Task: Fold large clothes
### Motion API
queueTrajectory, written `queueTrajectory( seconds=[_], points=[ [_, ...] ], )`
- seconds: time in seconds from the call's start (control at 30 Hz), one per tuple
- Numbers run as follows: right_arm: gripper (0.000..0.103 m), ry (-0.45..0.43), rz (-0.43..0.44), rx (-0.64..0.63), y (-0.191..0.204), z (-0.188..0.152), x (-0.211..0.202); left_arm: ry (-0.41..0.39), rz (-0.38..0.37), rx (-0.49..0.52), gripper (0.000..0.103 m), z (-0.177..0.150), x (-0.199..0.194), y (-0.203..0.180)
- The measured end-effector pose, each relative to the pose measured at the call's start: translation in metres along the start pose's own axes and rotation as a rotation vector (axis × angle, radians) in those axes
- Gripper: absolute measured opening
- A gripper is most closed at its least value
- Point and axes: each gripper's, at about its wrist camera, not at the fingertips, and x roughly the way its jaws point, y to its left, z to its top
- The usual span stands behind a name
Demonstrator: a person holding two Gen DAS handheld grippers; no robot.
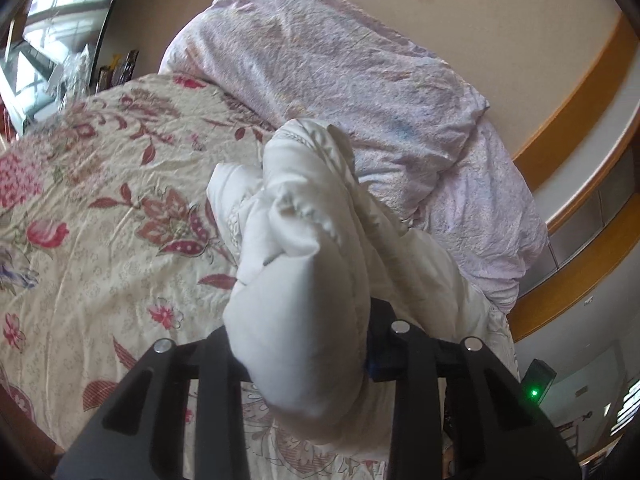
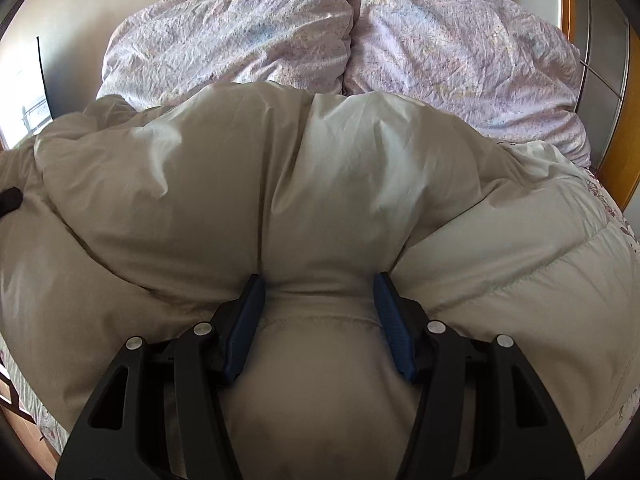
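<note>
So I'm looking down both wrist cams right now and it's all puffy white jacket [image 2: 320,184]. It's a big padded thing, lying bunched up on the bed over the floral bedspread [image 1: 100,200].

The right gripper [image 2: 320,320] is sitting near the close edge of the jacket, and its two blue pads [image 2: 244,328] are pressing into a fat fold of the padding from both sides. The jaws are standing about halfway apart, but that's only because the wad between them is so thick. It's gripping, not hanging loose. Beyond it the rest of the jacket is billowing up in a big hump, and past that, at the far end of the bed, two pale lilac pillows [image 2: 460,48] are lying side by side against the wall.

The left gripper [image 1: 304,360] is clamping a narrow bundle of the same white fabric, jaws pinched fairly close together. The bundle is sticking up right in front of the lens and hiding most of the fingers, so I'm only getting a sliver of blue pad on the right side. In that view the wooden headboard [image 1: 580,120] is curving along the far right.
</note>
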Motion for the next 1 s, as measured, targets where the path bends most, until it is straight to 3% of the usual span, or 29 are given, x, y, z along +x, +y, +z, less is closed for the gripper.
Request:
queueTrajectory(
  seconds=[0.2, 0.43, 0.67, 1.0],
  points=[
    [0.059, 0.0, 0.003, 0.023, -0.004, -0.001, -0.001, -0.055, -0.049, 0.152, 0.032, 0.006, -0.02, -0.071],
    [0.059, 0.007, 0.024, 0.043, -0.017, -0.002, -0.006, -0.087, -0.102, 0.311, 0.032, -0.008, -0.028, -0.142],
    [0.058, -0.005, 0.053, 0.066, -0.028, -0.008, -0.014, -0.084, -0.161, 0.472, 0.033, -0.034, -0.027, -0.203],
    [0.056, -0.071, 0.086, 0.114, -0.055, -0.032, -0.051, -0.039, -0.22, 0.598, 0.035, -0.064, -0.01, -0.256]
  ],
)
